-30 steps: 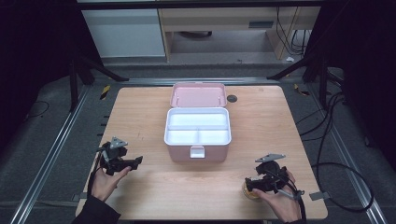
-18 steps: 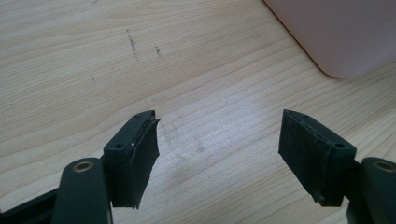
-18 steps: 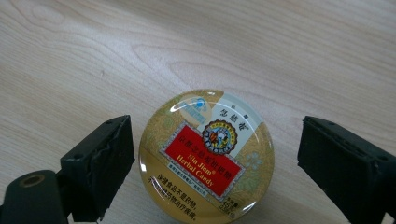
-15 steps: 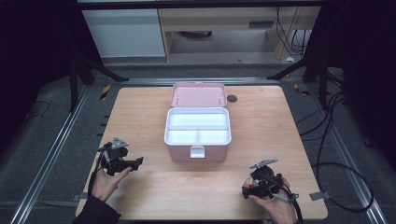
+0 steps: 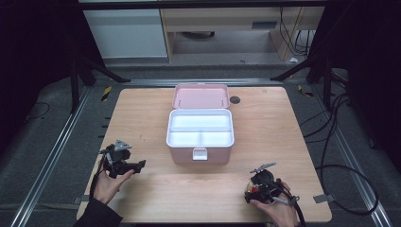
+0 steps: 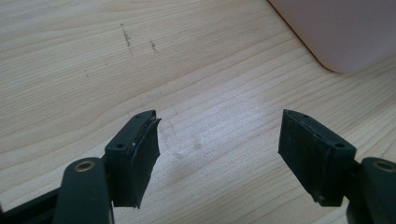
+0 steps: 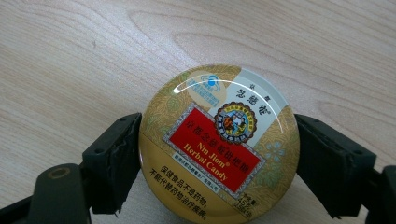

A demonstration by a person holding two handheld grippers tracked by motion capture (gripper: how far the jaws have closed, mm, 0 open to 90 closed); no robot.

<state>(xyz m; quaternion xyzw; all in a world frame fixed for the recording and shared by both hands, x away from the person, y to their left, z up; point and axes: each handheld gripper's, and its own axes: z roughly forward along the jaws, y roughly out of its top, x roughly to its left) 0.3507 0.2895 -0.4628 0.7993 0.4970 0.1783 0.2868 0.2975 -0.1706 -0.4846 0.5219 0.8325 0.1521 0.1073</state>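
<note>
Just closing right gripper [image 7: 218,123] on tin [image 7: 219,154] at table [image 5: 198,198] front right, pads touching rim; left gripper [image 6: 218,122] wide open, empty. Expect slip or tilt on lifting: round, slick wall, thin contact.

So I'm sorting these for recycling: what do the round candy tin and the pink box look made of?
The candy tin looks like printed metal with a glossy lid, going by the sharp curved glare on it. The pink box looks like moulded plastic, matte and smooth, with rounded corners and a white inner tray, though that is judged by look alone.
</note>
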